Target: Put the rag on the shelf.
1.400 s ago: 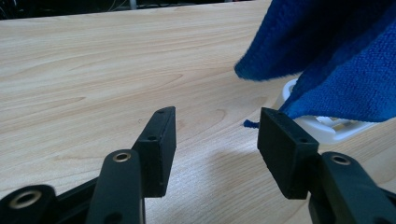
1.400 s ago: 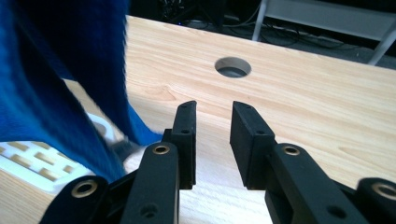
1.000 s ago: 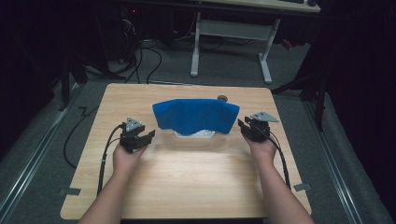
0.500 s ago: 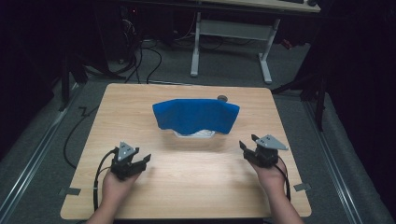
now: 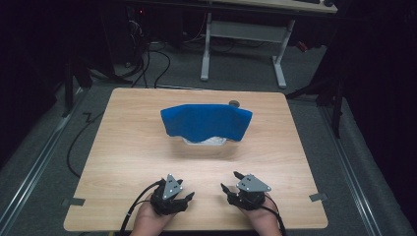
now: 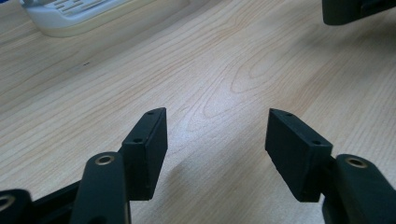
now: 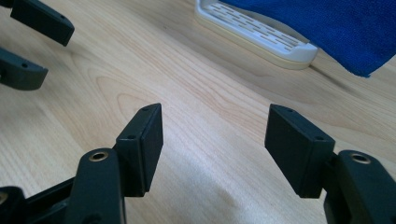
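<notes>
High view: both claws agape, empty.

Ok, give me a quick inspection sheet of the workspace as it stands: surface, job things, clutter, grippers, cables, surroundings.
Surface: wooden table, bare at the near edge.
Job's things: blue cloth draped over a white slotted tray, mid-table.
Clutter: small dark round object at the far edge.
Grippers: left gripper and right gripper open, empty, near the front edge.
Cables: a cable trails from each gripper.
Surroundings: grey floor, a white-legged desk behind, dark.
</notes>
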Demonstrator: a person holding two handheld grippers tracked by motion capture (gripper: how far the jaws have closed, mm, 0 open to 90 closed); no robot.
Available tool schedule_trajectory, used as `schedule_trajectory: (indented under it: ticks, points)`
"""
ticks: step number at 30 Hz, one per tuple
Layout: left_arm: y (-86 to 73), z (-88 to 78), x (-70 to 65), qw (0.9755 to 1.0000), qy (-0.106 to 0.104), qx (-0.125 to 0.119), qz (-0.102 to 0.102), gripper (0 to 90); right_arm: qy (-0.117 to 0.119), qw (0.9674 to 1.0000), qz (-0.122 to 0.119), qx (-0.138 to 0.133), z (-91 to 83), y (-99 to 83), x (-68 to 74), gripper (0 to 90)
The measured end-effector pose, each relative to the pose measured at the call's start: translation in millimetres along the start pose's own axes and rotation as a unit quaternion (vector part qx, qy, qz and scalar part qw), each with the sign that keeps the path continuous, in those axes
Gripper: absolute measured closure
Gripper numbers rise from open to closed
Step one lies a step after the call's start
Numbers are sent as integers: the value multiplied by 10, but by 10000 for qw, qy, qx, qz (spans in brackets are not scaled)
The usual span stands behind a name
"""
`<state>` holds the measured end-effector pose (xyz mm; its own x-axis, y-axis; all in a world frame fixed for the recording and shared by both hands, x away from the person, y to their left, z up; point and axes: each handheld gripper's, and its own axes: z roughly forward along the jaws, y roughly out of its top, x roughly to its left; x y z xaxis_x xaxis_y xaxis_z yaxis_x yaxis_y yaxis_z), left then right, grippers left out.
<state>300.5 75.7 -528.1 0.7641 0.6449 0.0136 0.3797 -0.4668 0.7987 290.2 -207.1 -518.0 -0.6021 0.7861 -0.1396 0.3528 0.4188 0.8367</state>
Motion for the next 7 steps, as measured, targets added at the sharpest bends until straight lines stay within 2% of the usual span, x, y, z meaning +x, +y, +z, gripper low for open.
schedule_trajectory:
  ticks: [2,5,7]
  points:
    - [-7,-2,18,10000,26,-7,-19,392,-1,10000,29,-8,8,2,-3,372]
    - [-29,-32,106,9995,-40,-72,-304,394,-8,10000,31,16,11,-19,-17,373]
    - [-35,-49,138,9993,-28,-94,-369,395,-6,10000,68,34,5,-27,-32,372]
